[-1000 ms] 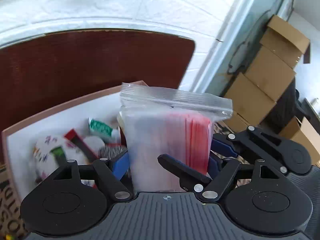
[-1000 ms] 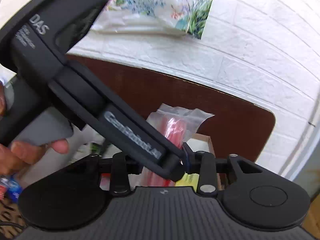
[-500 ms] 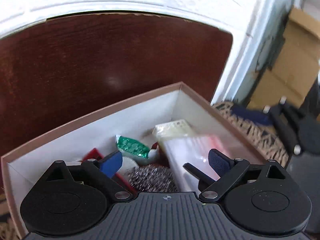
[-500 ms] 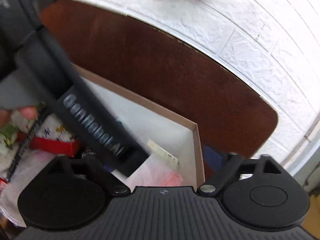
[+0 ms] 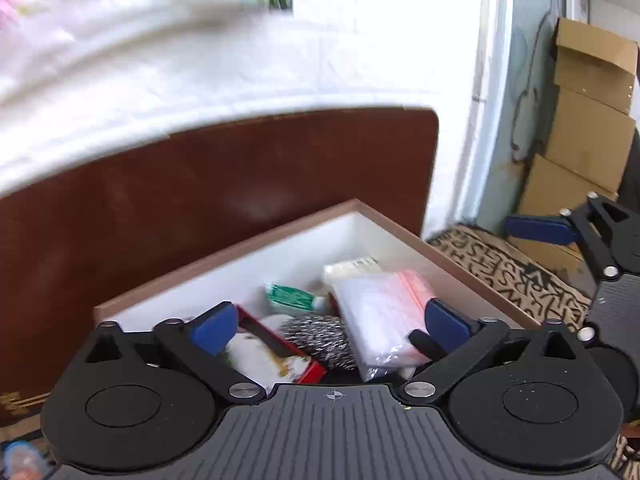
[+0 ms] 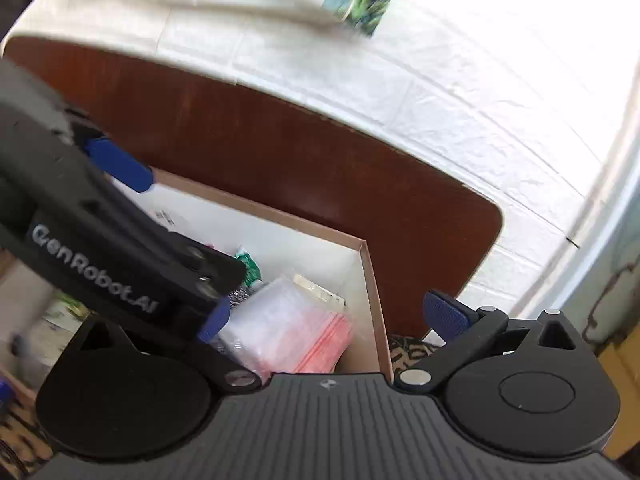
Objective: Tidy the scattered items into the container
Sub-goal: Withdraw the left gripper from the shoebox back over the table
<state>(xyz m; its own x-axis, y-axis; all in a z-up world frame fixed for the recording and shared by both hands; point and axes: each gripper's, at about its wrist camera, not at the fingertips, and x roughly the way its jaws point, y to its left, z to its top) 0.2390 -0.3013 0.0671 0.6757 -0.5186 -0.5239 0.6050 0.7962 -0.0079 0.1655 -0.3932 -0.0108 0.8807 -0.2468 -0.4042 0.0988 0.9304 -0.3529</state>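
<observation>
Both claws are opening wide with nothing pinched: left gripper [image 5: 330,322] and right gripper [image 6: 332,316] hang over the box [image 5: 248,252]. Inside it lies the plastic bag packet [image 5: 380,312], beside a steel scourer [image 5: 316,338], before the brown headboard [image 5: 200,184].

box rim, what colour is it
The box rim is light brown, with white inner walls; clearest in the left wrist view.

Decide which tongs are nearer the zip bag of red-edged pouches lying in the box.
Left. The left tongs hang opening directly over the zip bag, which lies free between them. The right tongs, also opening, straddle the box's right wall, with the bag toward their left finger.
</observation>
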